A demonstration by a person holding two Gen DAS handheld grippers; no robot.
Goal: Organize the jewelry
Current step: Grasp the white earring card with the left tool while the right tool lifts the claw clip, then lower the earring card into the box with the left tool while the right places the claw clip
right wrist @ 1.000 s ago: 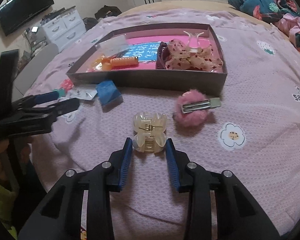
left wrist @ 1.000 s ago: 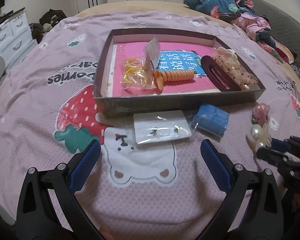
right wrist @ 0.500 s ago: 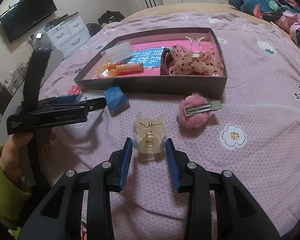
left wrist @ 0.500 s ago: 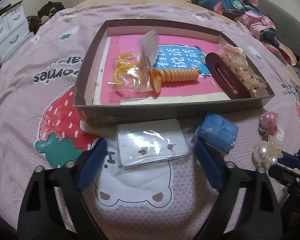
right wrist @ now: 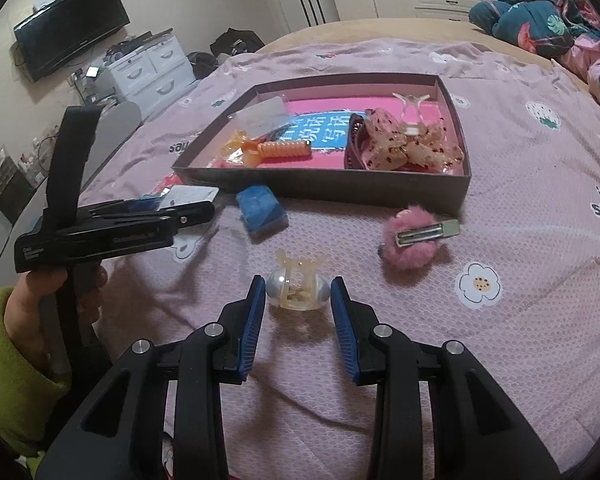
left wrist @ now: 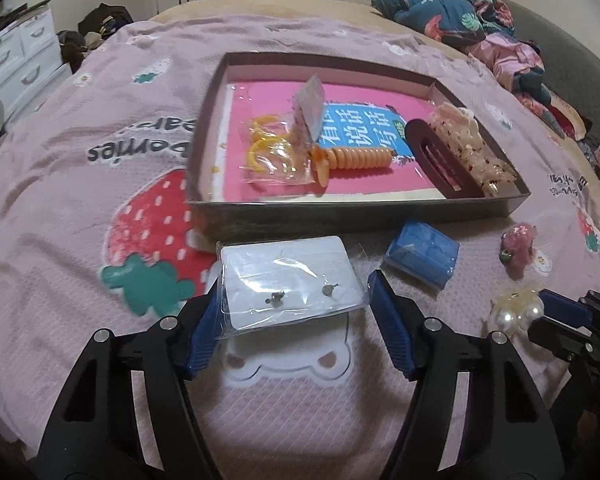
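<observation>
A clear-bagged white earring card lies on the pink bedspread in front of the dark box. My left gripper straddles the card and its jaws are closing. The left pad touches the bag's edge and the right pad stands just off it. My right gripper is shut on a translucent claw clip with pearls, which stands teeth-up between the pads. In the left wrist view that clip sits at the right gripper's tip.
The box holds an orange coil, a bag of yellow rings, a dark comb and speckled hair clips. A blue packet and a pink pom-pom clip lie in front of it. A hand in a green sleeve holds the left gripper. Bedding is piled at the back right.
The left gripper came forward over the earring card and its jaws narrowed around it. The pearl clip between the right pads tipped from lying flat to teeth-up.
</observation>
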